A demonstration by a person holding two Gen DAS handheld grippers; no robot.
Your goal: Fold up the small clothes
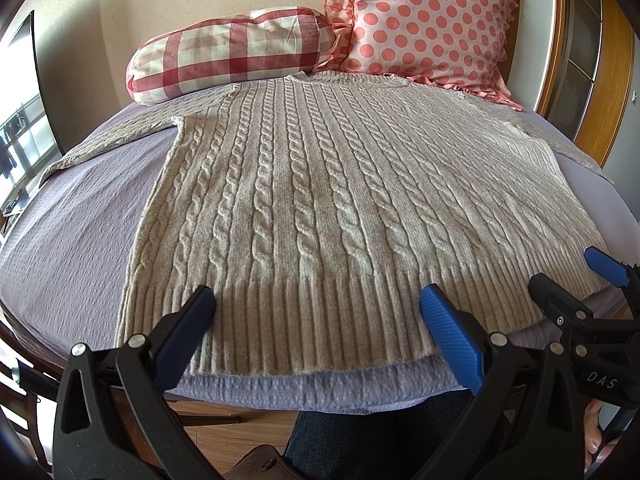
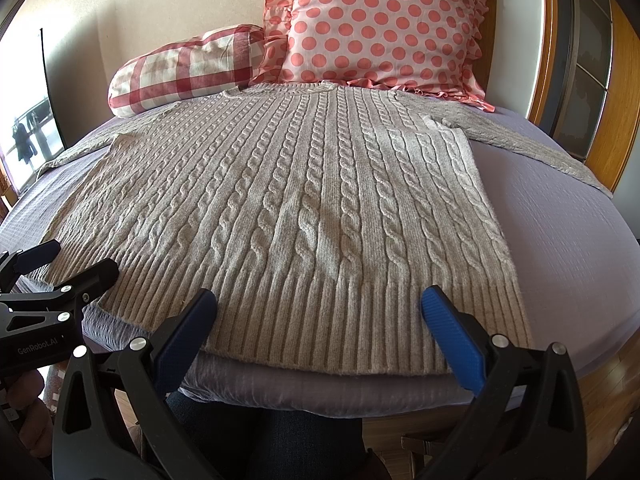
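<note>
A beige cable-knit sweater (image 1: 320, 184) lies flat on the bed, collar toward the pillows, ribbed hem toward me. It also shows in the right wrist view (image 2: 304, 200). Its sleeves stretch out to the left (image 1: 120, 136) and right (image 2: 532, 140). My left gripper (image 1: 318, 300) is open and empty, hovering over the hem left of centre. My right gripper (image 2: 320, 300) is open and empty over the hem's right part. Each gripper shows in the other's view: the right one (image 1: 568, 276) at the right edge, the left one (image 2: 76, 260) at the left edge.
The bed has a lilac cover (image 1: 72, 232). A red checked bolster (image 1: 228, 52) and a pink polka-dot pillow (image 1: 428, 20) lean at the headboard wall. A wooden frame (image 2: 624, 80) stands at the right, a window (image 2: 24, 136) at the left. My legs are below the bed's edge.
</note>
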